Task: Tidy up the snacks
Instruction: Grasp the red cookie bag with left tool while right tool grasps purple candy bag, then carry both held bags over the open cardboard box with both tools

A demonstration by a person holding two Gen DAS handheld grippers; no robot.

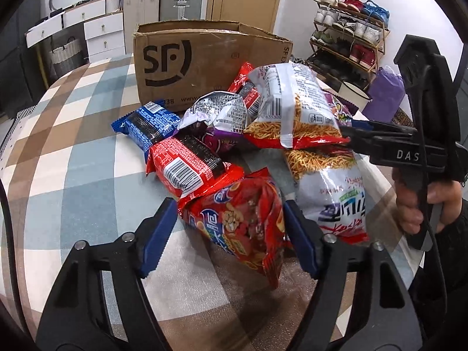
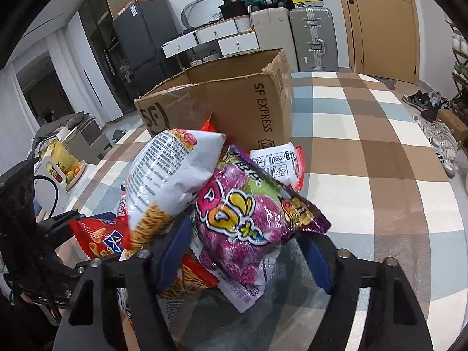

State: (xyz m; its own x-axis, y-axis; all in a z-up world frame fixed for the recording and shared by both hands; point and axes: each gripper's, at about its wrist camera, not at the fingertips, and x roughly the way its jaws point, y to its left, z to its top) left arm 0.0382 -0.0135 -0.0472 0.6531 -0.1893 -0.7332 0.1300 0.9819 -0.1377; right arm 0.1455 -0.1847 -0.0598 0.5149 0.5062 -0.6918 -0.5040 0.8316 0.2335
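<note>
A heap of snack bags lies on the checked tablecloth in front of an open cardboard box. My left gripper has its blue pads against both sides of a crumpled red snack bag at the near edge of the heap. My right gripper holds a purple snack bag between its pads. A white noodle-snack bag leans over the left finger. In the left wrist view the right gripper reaches into the heap from the right, beside two noodle-snack bags.
A blue pack, a red pack with a barcode and a silver bag lie between my left gripper and the box. A hand grips the right tool. Off the table stand a shoe rack, white drawers and suitcases.
</note>
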